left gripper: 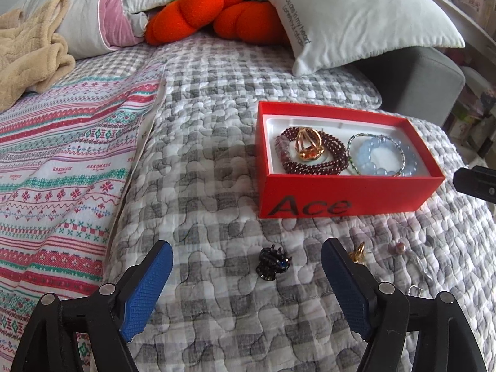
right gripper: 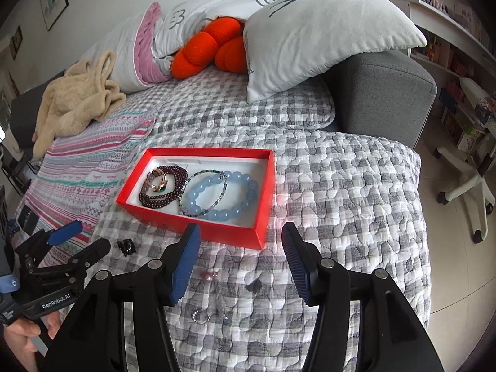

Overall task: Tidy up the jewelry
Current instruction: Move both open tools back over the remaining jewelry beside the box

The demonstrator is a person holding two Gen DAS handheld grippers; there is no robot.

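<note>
While both jaws gape, bracelets [left gripper: 344, 155] fill box [left gripper: 350, 197].

A grey-checked quilt [right gripper: 341, 186] covers the bed, pillows [right gripper: 310, 31] at the far end; grey armrest [right gripper: 387, 93], shelves [right gripper: 449, 31] right (framed pictures [right gripper: 54, 0] far left).

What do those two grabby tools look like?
Both tools match. The left tool and the right tool have black plastic arms with silver round rivets, and each finger ends in a ridged blue pad. In the right wrist view, the left tool's body carries white lettering, "GenRobot.AI".
</note>
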